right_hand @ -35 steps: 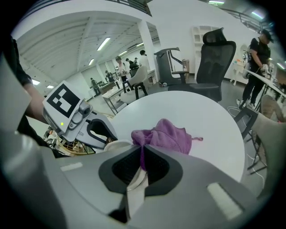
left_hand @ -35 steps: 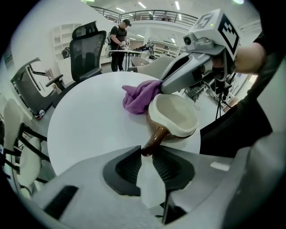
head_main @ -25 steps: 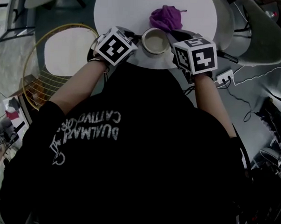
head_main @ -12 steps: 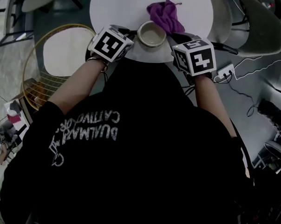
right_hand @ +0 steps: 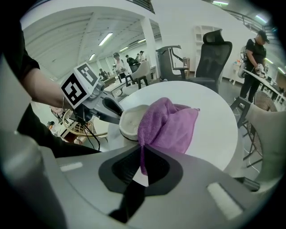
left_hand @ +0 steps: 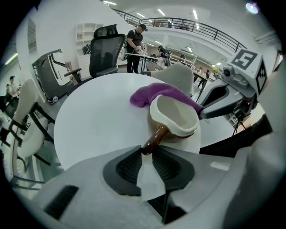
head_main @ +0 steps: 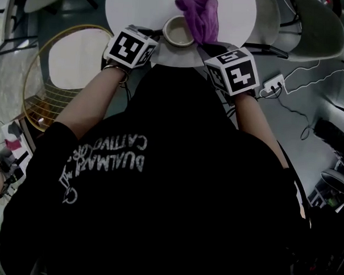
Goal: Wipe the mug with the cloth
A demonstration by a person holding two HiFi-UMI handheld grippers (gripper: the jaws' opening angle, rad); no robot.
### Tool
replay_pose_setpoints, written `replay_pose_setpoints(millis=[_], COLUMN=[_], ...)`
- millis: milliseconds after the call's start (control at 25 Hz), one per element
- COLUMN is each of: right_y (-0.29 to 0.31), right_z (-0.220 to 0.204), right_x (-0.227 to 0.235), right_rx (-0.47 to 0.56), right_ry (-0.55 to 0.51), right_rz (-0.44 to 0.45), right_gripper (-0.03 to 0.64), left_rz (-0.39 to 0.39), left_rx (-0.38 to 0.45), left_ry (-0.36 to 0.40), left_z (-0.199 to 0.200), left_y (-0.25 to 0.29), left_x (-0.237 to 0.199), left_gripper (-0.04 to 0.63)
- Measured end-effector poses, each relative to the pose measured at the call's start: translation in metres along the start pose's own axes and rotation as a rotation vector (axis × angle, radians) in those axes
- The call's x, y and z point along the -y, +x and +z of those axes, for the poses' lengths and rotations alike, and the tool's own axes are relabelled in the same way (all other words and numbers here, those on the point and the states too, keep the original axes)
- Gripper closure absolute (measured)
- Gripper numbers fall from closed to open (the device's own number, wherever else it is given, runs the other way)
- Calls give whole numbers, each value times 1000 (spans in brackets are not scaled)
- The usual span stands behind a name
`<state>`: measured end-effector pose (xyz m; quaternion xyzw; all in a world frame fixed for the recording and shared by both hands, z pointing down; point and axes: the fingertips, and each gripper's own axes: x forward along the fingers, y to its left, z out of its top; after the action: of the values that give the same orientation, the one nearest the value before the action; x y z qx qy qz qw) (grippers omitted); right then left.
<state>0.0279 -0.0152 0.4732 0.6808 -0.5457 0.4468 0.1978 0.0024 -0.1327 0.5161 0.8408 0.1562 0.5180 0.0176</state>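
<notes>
A black top (head_main: pixel 157 207) covers the back, with pale lettering (head_main: pixel 105 159) printed across it well behind the left gripper (left_hand: pixel 146 153); its sleeves (head_main: pixel 55 140) are black and end short of the wrists; a thin band (head_main: pixel 115 70), perhaps a bracelet, sits just behind that gripper's cube (head_main: pixel 130 47); both grippers have pale grey shells (left_hand: pixel 89 201) and dark ribbed pads (left_hand: pixel 129 167); the right gripper (right_hand: pixel 142 154) bears a like cube, black squares on white; dark cables (right_hand: pixel 88 132) hang beneath the left gripper.

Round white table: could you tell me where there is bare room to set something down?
Bare tabletop lies left of the mug and purple cloth, toward the black office chair. The near edge, around those two, is crowded.
</notes>
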Motion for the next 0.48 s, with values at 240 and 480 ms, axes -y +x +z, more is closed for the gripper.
replay_pose_setpoints(millis=[240,480], right_y=[1,7], right_z=[-5,-11], right_x=[-13,-25], right_rx=[-2,2], right_ry=[-7,-15], right_rz=[25,60], right_gripper=[600,600], left_rz=[14,30], left_rx=[7,18], left_ry=[-11,-53], left_z=[-1,-5], left_y=[-6,-7], left_x=[0,4], left_gripper=[518,520])
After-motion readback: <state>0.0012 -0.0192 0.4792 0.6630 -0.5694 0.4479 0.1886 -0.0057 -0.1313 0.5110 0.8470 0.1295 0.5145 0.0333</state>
